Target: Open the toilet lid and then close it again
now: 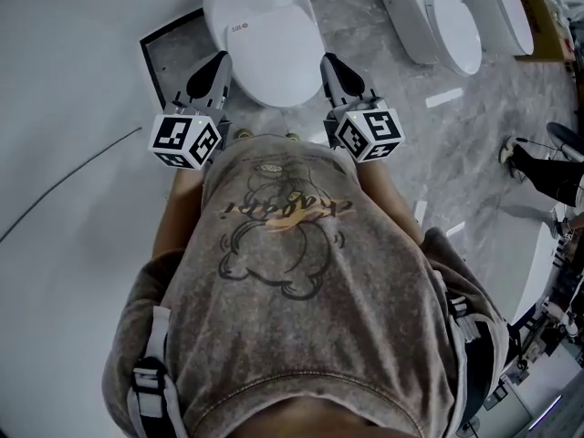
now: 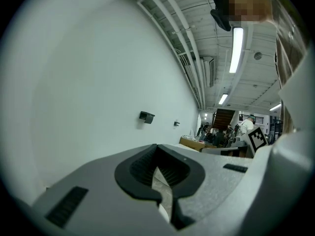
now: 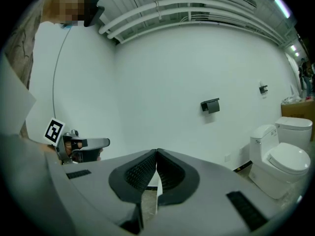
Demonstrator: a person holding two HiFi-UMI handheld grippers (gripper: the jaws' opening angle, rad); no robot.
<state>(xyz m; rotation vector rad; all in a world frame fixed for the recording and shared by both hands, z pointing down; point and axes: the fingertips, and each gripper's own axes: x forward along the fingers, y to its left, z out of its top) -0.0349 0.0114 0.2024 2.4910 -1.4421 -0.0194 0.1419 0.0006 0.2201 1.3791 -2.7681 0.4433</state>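
Observation:
The white toilet (image 1: 265, 44) stands against the wall at the top centre of the head view, its lid (image 1: 269, 57) down. My left gripper (image 1: 217, 62) hovers at the bowl's left side and my right gripper (image 1: 330, 62) at its right side, both pointing at the wall and neither touching the lid. In the left gripper view the left gripper (image 2: 157, 146) has its jaws shut with nothing between them. The right gripper (image 3: 157, 152) is likewise shut and empty. The toilet is hidden below the jaws in both gripper views.
Two more white toilets (image 1: 438, 21) (image 1: 504, 7) stand to the right on the grey marbled floor (image 1: 456, 135), also seen as toilets (image 3: 280, 156). A black holder (image 3: 210, 105) hangs on the white wall. A black frame (image 1: 151, 57) lies left of the toilet. People stand far off (image 2: 246, 127).

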